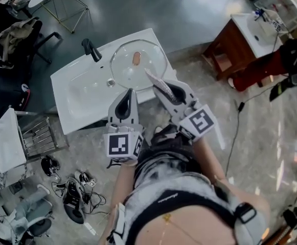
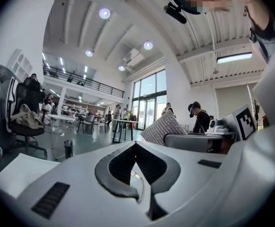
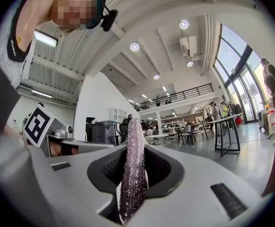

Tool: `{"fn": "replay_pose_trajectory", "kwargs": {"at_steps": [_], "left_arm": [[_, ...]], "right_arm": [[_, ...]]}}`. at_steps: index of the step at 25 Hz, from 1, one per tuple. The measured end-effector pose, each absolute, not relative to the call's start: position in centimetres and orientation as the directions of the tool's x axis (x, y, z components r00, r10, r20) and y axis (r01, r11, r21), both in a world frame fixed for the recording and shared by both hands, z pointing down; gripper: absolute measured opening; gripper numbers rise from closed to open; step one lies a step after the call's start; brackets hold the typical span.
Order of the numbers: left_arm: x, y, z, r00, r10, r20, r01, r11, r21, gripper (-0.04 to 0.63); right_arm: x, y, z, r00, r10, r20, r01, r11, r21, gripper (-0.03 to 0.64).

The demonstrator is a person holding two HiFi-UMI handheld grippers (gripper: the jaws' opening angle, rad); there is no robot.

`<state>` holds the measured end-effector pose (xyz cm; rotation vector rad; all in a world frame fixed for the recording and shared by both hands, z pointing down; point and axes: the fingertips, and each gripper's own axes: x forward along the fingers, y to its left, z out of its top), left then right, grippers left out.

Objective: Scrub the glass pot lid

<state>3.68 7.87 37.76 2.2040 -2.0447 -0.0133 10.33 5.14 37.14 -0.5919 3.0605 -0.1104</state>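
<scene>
The glass pot lid point(image 1: 147, 71) lies flat on the white sink point(image 1: 79, 98), its brown knob point(image 1: 136, 58) facing up. My left gripper point(image 1: 129, 92) hovers at the lid's near edge, pointing level. In the left gripper view its jaws point(image 2: 136, 143) are shut with nothing between the pads. My right gripper point(image 1: 164, 89) is just right of the lid and is shut on a sparkly silver scrub cloth point(image 1: 155, 80). The cloth point(image 3: 133, 164) stands upright between the right gripper's pads point(image 3: 132, 148). It also shows in the left gripper view point(image 2: 163, 126).
A black faucet point(image 1: 91, 50) and a drain point(image 1: 110, 82) are on the sink left of the lid. A wooden cabinet with a second basin point(image 1: 240, 40) stands at the right. A wire rack point(image 1: 41, 134), shoes point(image 1: 74, 200) and a floor cable point(image 1: 235, 131) lie nearby.
</scene>
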Motion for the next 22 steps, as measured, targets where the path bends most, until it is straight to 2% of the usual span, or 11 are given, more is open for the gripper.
{"fn": "replay_pose_trajectory", "kwargs": {"at_steps": [15,22], "left_arm": [[2.8,11.2,36.5,0.052,-0.995,0.085,-0.998,-0.049,0.043,0.000],[1.0,11.8,36.5,0.044,-0.995,0.086,-0.997,-0.038,0.074,0.000]], "right_arm": [[7.0,9.9,36.5,-0.940,-0.341,0.020,-0.341,0.940,0.009,0.081],[5.1,10.7,36.7,-0.935,-0.351,0.052,-0.350,0.936,0.024,0.081]]}}
